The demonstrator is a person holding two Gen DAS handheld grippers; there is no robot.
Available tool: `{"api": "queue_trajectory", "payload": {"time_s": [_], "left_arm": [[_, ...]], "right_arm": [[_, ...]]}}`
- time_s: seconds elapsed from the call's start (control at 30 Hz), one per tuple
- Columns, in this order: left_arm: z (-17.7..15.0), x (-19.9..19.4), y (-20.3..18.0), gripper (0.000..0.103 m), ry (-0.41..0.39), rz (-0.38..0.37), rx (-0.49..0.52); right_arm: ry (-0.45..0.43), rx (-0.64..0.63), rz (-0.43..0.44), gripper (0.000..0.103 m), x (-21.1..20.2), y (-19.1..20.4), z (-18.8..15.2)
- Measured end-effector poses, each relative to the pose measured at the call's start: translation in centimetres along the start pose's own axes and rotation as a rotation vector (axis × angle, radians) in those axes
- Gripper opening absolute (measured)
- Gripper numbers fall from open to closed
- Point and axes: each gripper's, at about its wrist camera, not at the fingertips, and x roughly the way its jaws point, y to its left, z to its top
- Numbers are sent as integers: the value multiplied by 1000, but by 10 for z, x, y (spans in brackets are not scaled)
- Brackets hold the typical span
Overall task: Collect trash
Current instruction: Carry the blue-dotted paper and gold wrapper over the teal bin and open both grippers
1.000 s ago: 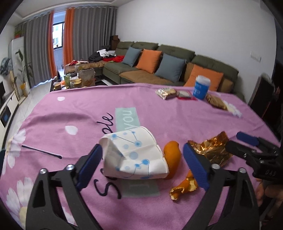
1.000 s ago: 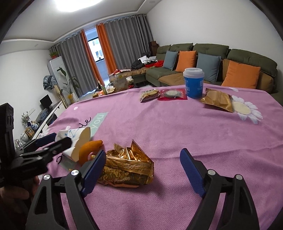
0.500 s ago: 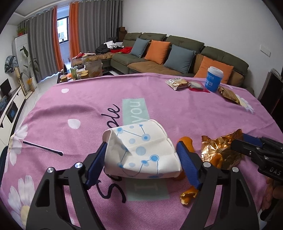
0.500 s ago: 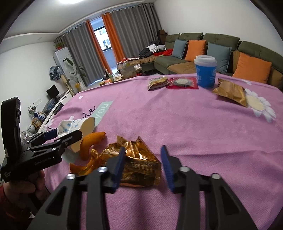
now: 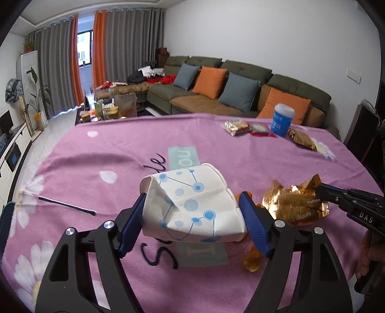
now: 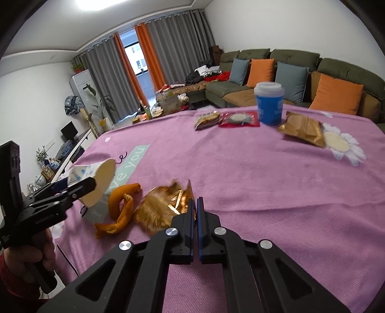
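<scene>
Near the bench's front edge, I am now pinching the gold wrapper (image 6: pixel 166 207) in my right gripper (image 6: pixel 195 204), just snapped closed, while my left gripper (image 5: pixel 192 216) is clasping the crumpled paper cup (image 5: pixel 192 204), both pieces ready for lifting.

light: you had a bright room, ceiling lamp (image 6: pixel 89 3) glaring, daylight through the window (image 5: pixel 84 48) | blur: gold wrapper (image 6: pixel 163 207) smeared | edges: fisheye bending, dark corners

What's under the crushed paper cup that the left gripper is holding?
Under the paper cup lies pink tablecloth with a green printed patch and dark lettering. Orange peel lies beside it. The cloth directly beneath the cup is covered by it.
</scene>
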Motion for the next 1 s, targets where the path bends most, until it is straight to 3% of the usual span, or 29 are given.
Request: {"api": "queue_trajectory", "payload": {"time_s": [0.37,0.73,1.0], "left_arm": [[6,-60,22,75,-121,19,-31],[-3,-136,52,75,-239,64,-68],[-16,-192,87,75,-322,150,-113]], "right_arm": [[-110,-45,-55,0,-42,16,9],[-209,-120,14,0,-82,73,10],[-248,-212,110,0,-92,133,14]]}}
